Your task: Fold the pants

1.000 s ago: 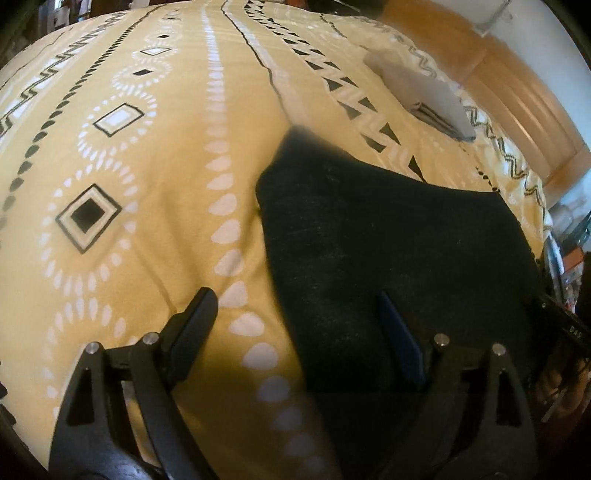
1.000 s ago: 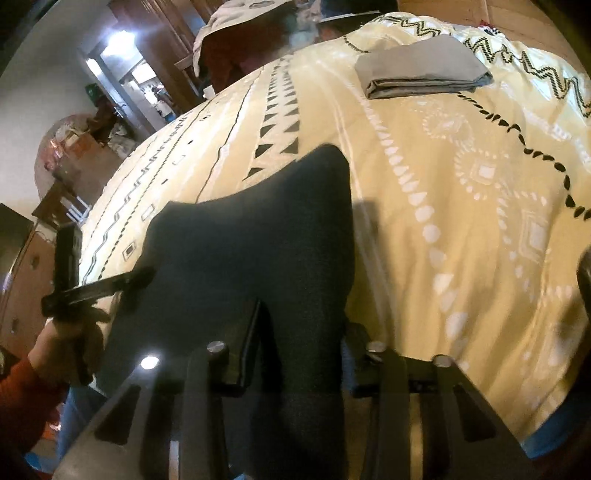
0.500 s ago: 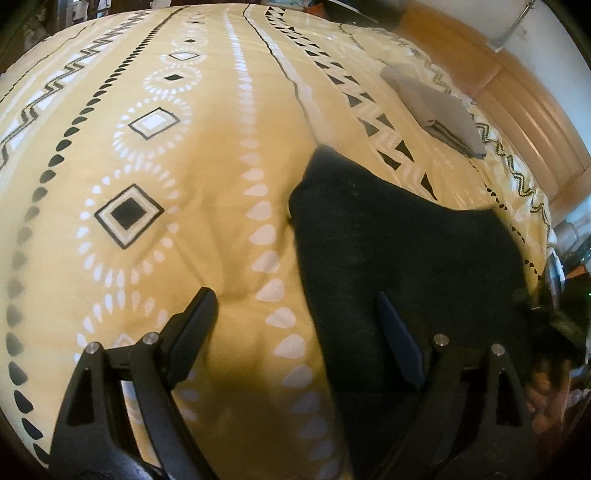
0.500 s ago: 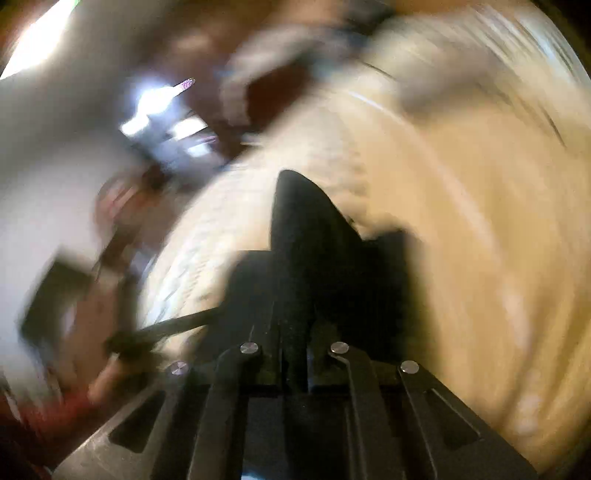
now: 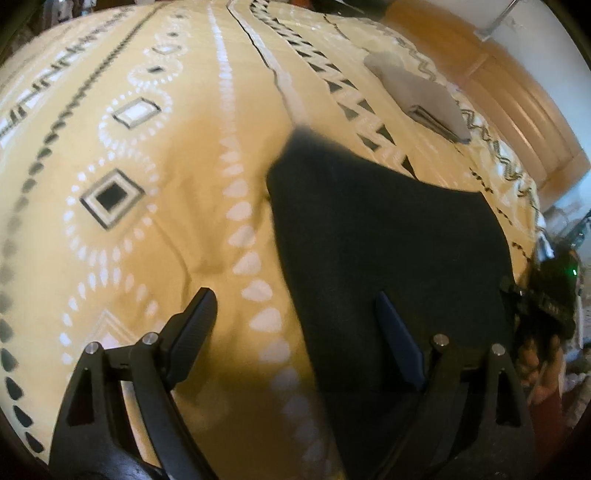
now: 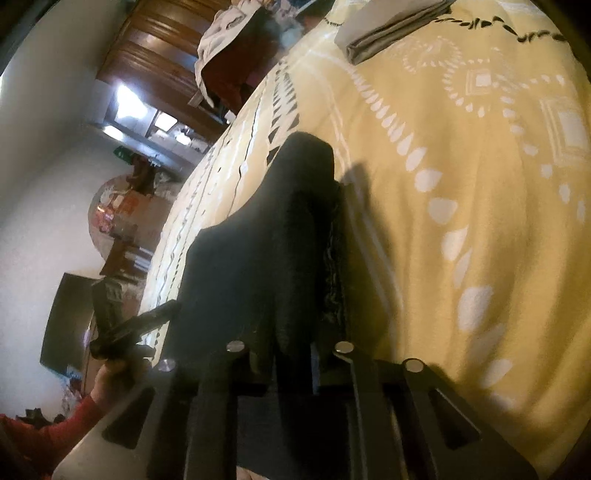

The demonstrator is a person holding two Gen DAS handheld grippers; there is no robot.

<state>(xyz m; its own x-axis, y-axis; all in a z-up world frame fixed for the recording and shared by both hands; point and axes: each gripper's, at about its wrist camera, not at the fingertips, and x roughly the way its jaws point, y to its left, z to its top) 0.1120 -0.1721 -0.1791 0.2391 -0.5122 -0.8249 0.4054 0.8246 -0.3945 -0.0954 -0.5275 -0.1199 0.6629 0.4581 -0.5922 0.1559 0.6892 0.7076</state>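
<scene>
Black pants (image 5: 384, 236) lie on a yellow patterned bedspread (image 5: 155, 192). My left gripper (image 5: 295, 306) is open above the pants' left edge, one finger over the bedspread, the other over the black cloth. In the right wrist view my right gripper (image 6: 291, 354) is shut on a raised bunch of the pants (image 6: 258, 251) and holds it up off the bedspread (image 6: 480, 184). The left gripper (image 6: 162, 314) shows there at the left, and the right gripper (image 5: 543, 295) shows at the right edge of the left wrist view.
A folded grey garment (image 5: 417, 96) lies further up the bed; it also shows in the right wrist view (image 6: 391, 26). A wooden wardrobe (image 6: 159, 59) and a cluttered chair (image 6: 236, 55) stand beyond the bed. A wooden headboard (image 5: 517, 110) is at the right.
My right gripper has shut on the pants' edge and lifted it, tilting as it rose. My left gripper stays open and has shifted only slightly over the pants.
</scene>
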